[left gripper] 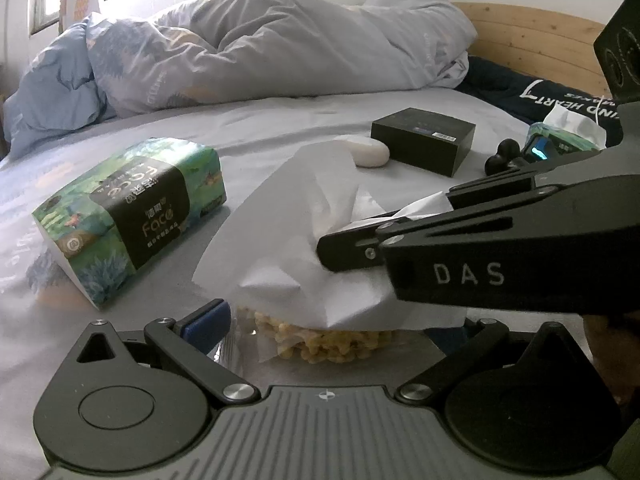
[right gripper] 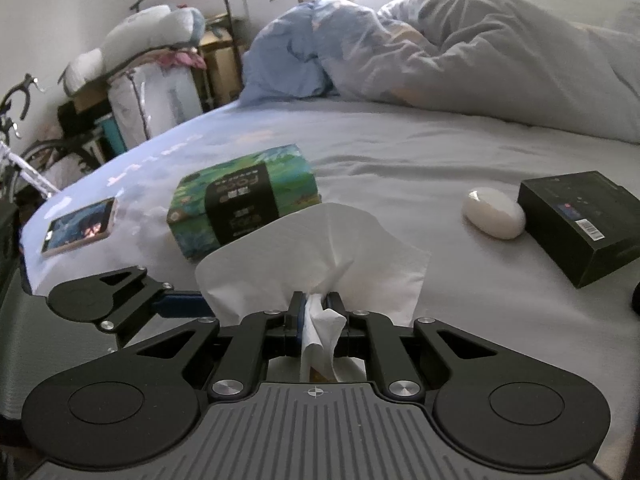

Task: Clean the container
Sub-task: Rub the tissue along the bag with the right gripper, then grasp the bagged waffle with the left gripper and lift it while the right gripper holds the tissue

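A clear container [left gripper: 320, 344] with yellow snack pieces inside sits between my left gripper's [left gripper: 332, 316] fingers; its blue-padded left finger [left gripper: 208, 320] touches the container's side, and the right finger is hidden under the tissue and the other gripper. My right gripper [left gripper: 332, 250] comes in from the right, shut on a white tissue [left gripper: 296, 240] that drapes over the container's top. In the right wrist view the right gripper [right gripper: 316, 304] pinches the tissue [right gripper: 320, 248], and the left gripper's finger [right gripper: 176, 304] shows at the left.
A green tissue pack [left gripper: 132, 216] lies on the grey bed [left gripper: 280, 120] to the left. A white oval case [left gripper: 370, 152] and a black box [left gripper: 424, 140] lie behind. A phone [right gripper: 80, 232] lies near the bed's left edge. A bunched duvet [left gripper: 280, 40] fills the back.
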Available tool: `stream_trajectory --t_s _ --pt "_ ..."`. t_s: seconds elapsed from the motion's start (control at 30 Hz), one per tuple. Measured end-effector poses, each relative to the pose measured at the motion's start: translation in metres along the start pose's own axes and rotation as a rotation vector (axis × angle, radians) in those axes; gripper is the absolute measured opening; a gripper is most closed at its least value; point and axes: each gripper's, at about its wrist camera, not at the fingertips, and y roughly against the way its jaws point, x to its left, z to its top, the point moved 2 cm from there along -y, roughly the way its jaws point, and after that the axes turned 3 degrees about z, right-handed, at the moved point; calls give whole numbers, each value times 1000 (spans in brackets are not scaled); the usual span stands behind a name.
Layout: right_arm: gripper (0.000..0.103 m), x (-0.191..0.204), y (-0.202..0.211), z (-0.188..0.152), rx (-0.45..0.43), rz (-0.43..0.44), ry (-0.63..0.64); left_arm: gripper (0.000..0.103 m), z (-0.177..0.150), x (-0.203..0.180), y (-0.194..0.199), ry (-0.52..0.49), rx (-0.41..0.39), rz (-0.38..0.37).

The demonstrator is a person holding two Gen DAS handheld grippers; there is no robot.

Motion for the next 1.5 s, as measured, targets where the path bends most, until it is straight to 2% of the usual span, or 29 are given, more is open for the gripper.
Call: stream_trajectory --t_s 0.37,0.6,1.0,1.5 --pt "12 -12 11 7 -50 -10 -41 103 2 -7 6 -48 -35 24" --pt "12 -23 20 9 -83 -24 -71 103 3 -14 13 -100 -86 50" --pt "12 -35 27 10 -112 -35 -98 103 3 -21 6 -155 -54 38" --pt "12 -33 30 9 -117 -36 -104 103 -2 -32 5 -286 -50 61"
